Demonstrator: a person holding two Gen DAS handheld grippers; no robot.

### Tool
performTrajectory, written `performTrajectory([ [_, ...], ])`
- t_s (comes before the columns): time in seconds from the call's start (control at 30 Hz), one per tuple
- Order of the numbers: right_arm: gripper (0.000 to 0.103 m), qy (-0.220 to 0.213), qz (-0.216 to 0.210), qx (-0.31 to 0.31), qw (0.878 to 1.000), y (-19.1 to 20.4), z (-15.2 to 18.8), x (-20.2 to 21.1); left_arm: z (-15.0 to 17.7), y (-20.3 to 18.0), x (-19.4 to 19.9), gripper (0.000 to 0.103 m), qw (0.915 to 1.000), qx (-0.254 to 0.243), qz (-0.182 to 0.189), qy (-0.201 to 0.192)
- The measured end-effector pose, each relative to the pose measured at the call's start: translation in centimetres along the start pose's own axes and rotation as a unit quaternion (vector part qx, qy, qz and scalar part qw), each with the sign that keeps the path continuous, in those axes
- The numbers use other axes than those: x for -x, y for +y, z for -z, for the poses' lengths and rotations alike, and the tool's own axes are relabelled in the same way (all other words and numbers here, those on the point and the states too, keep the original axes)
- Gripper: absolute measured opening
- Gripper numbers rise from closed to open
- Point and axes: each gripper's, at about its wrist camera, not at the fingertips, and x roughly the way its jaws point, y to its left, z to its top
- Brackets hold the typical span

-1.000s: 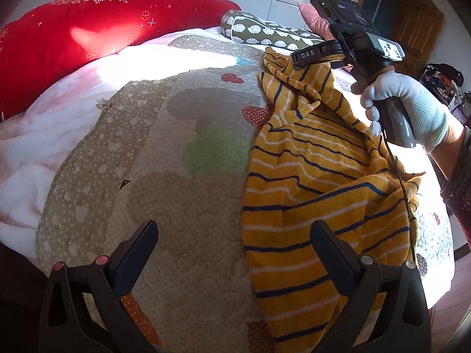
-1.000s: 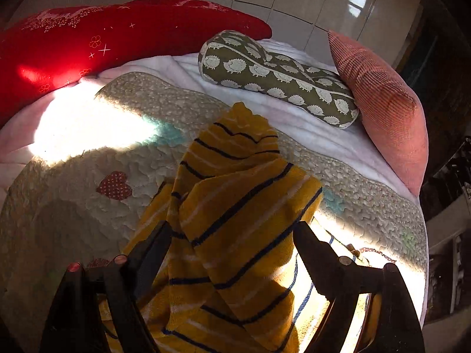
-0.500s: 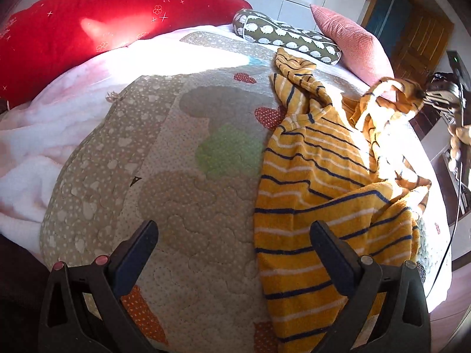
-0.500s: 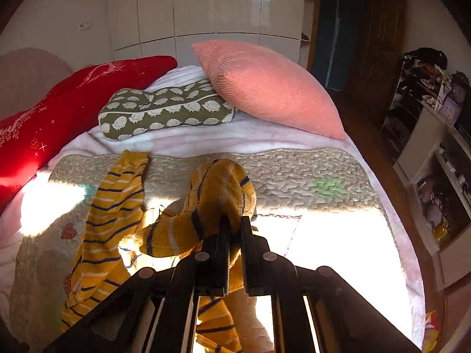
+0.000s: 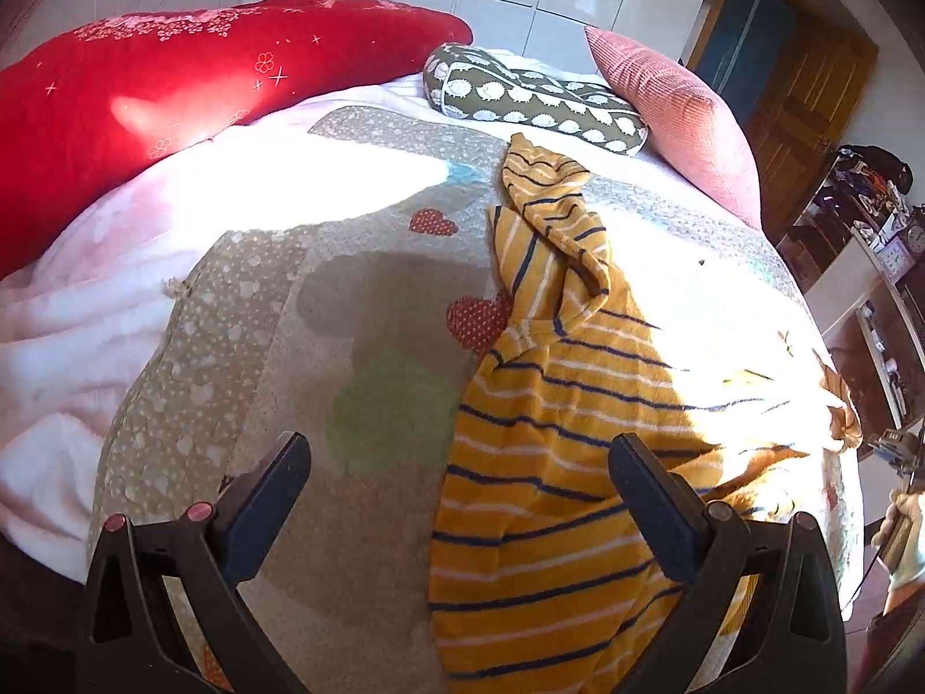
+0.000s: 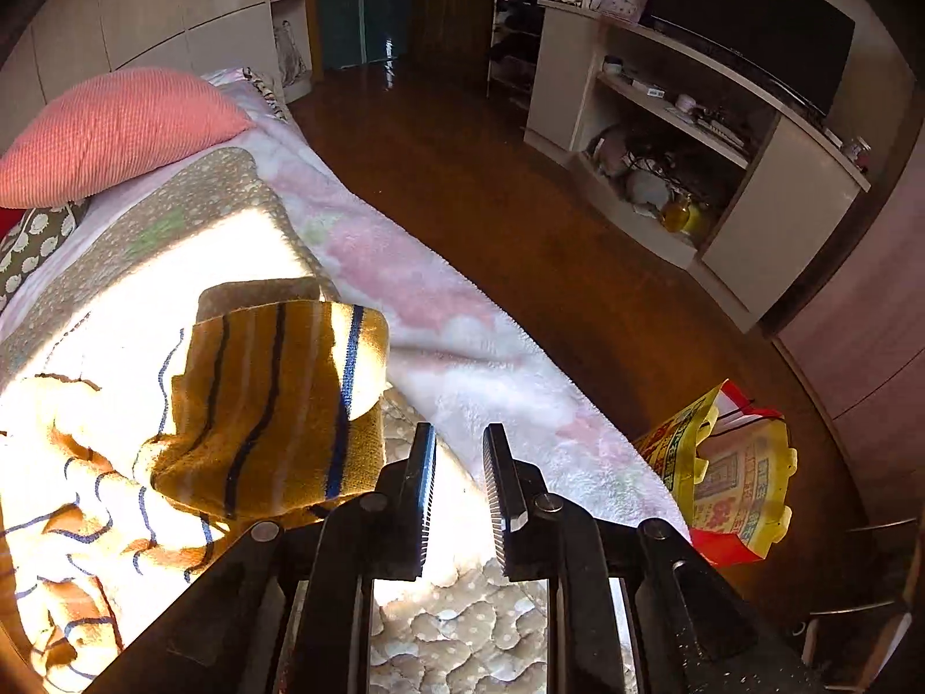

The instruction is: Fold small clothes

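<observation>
A small yellow garment with navy and white stripes [image 5: 578,405] lies spread on the quilted bed cover [image 5: 324,312], one sleeve stretched toward the pillows. My left gripper [image 5: 459,462] is open and empty, hovering above the garment's lower left edge. In the right wrist view the other sleeve [image 6: 272,405] lies near the bed's right edge, just left of my right gripper [image 6: 459,462]. The right jaws stand slightly apart with nothing between them. The right gripper also shows at the far right of the left wrist view [image 5: 899,457].
A red pillow [image 5: 173,92], a green patterned bolster [image 5: 532,98] and a pink pillow [image 5: 676,110] lie at the head of the bed. A white-pink fleece blanket [image 6: 462,347] hangs over the right edge. A yellow bag [image 6: 728,474] stands on the wooden floor, shelving [image 6: 694,133] beyond.
My right gripper carried the sleeve out to the right edge of the bed and let it go; its jaws have parted. The left gripper stayed open and rose a little.
</observation>
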Motion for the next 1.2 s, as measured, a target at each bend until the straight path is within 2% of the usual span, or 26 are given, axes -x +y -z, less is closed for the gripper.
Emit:
performTrajectory([
  [0.1,0.047,-0.020,-0.059,-0.013,0.998,-1.1,2.5,2.0,-4.5,-1.4,-2.7,0.103,0.9998,-0.006,0.017,-0.002],
  [0.17,0.048,-0.022,-0.110,-0.020,0.993,-1.3,4.2,3.2,-7.9,-2.5,-5.3,0.103,0.9997,-0.011,0.021,-0.004],
  [0.23,0.048,-0.018,-0.145,-0.021,0.989,-1.3,5.9,4.1,-11.2,-3.5,-8.4,0.103,0.9998,-0.017,0.010,0.003],
  [0.4,0.048,-0.013,-0.183,-0.016,0.983,-1.1,10.0,5.9,-17.5,-5.2,-16.7,0.103,0.9989,-0.017,-0.025,0.036],
  [0.5,0.048,-0.013,-0.190,-0.015,0.982,-0.8,12.0,6.6,-19.7,-5.2,-21.4,0.103,0.9973,0.001,-0.020,0.071],
  [0.57,0.048,-0.012,-0.189,-0.003,0.982,-0.2,12.8,6.7,-20.8,-5.6,-23.7,0.100,0.9961,-0.009,-0.036,0.080],
  [0.6,0.048,-0.011,-0.189,0.002,0.982,0.1,13.0,6.8,-21.1,-5.8,-24.6,0.094,0.9957,-0.011,-0.037,0.084],
  [0.63,0.048,-0.012,-0.188,0.009,0.982,0.4,13.1,6.9,-21.3,-5.7,-25.4,0.070,0.9948,-0.005,-0.029,0.098],
  [0.67,0.048,-0.014,-0.185,0.016,0.983,0.7,13.2,6.9,-21.4,-5.6,-26.3,0.023,0.9927,0.006,-0.014,0.119],
  [0.7,0.048,-0.015,-0.181,0.023,0.983,1.1,13.3,7.0,-21.2,-5.4,-27.2,0.003,0.9890,0.022,-0.003,0.146],
  [0.73,0.048,-0.017,-0.178,0.029,0.984,1.4,13.2,7.0,-20.9,-5.4,-27.3,0.004,0.9878,0.031,-0.001,0.153],
  [0.87,0.048,-0.020,-0.184,0.036,0.982,2.5,12.9,7.2,-20.2,-4.7,-23.6,0.004,0.9948,0.032,-0.015,0.096],
  [0.97,0.048,-0.029,-0.195,0.048,0.979,3.7,12.8,7.9,-19.7,-2.8,-19.0,0.004,0.9974,0.032,-0.029,0.057],
  [1.1,0.048,-0.028,-0.223,0.056,0.973,5.1,13.3,8.6,-18.5,2.0,-11.3,0.004,0.9967,0.045,-0.067,-0.005],
  [1.2,0.048,-0.021,-0.248,0.068,0.966,6.6,14.0,9.0,-16.8,7.3,-5.7,0.004,0.9901,0.080,-0.106,-0.045],
])
